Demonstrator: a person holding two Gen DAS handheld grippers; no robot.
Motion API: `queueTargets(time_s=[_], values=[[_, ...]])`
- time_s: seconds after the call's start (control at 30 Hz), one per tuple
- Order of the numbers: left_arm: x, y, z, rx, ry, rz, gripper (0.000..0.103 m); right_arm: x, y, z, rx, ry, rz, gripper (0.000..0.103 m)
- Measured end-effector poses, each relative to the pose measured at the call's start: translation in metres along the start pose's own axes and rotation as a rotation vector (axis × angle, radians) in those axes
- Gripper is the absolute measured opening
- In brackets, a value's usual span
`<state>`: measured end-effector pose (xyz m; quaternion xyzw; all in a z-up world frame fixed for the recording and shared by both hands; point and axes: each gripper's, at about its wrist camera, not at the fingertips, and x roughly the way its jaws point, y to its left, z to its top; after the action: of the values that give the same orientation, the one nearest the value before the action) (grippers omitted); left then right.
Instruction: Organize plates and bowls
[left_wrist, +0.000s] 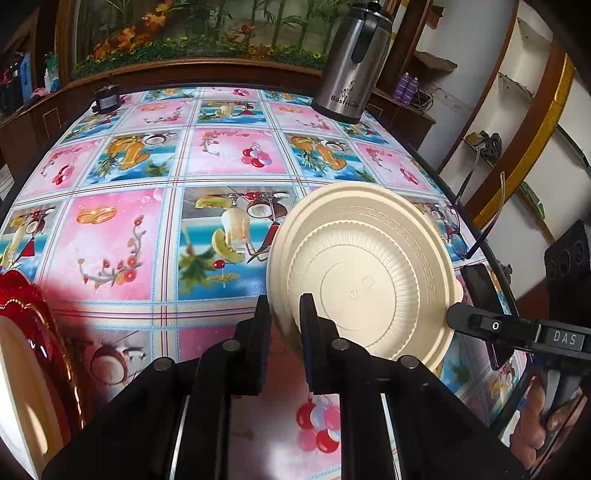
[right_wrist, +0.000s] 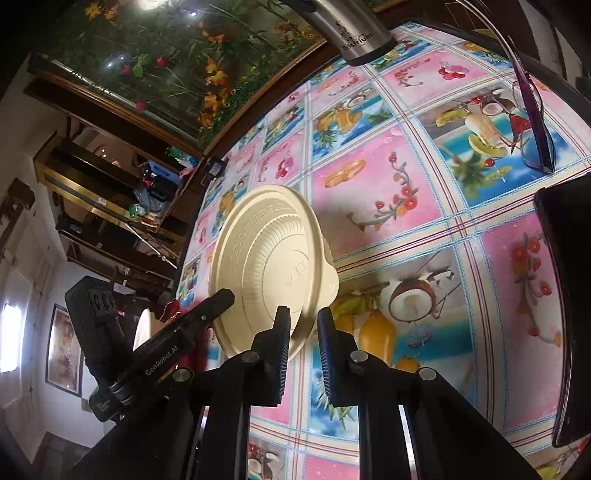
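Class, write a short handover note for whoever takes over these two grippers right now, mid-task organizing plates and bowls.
Left gripper: shut on the cream bowl at its near rim.
Right gripper: shut on the opposite rim, as far as visible.
Bowl: tilted steeply, underside facing both cameras, over the table.
Red-rimmed plate: at the table's left edge.
Done: bowl gripped by both.
Left: set it in place; destination not shown.
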<state>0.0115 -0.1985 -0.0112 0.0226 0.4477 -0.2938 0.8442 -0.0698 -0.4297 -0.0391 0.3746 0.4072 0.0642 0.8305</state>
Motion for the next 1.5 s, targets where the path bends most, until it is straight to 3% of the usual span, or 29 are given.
queueTargets(time_s=[1.07,1.5], values=[[-0.054,0.012,-0.009,0.001,-0.133,0.087,0.013,-0.004,0.043,-0.004,-0.095,0.010,0.049,0.015],[-0.081,0.031,-0.014,-0.027,-0.204,0.129,0.013,0.001,0.079,-0.006,-0.163,0.019,0.059,0.015]])
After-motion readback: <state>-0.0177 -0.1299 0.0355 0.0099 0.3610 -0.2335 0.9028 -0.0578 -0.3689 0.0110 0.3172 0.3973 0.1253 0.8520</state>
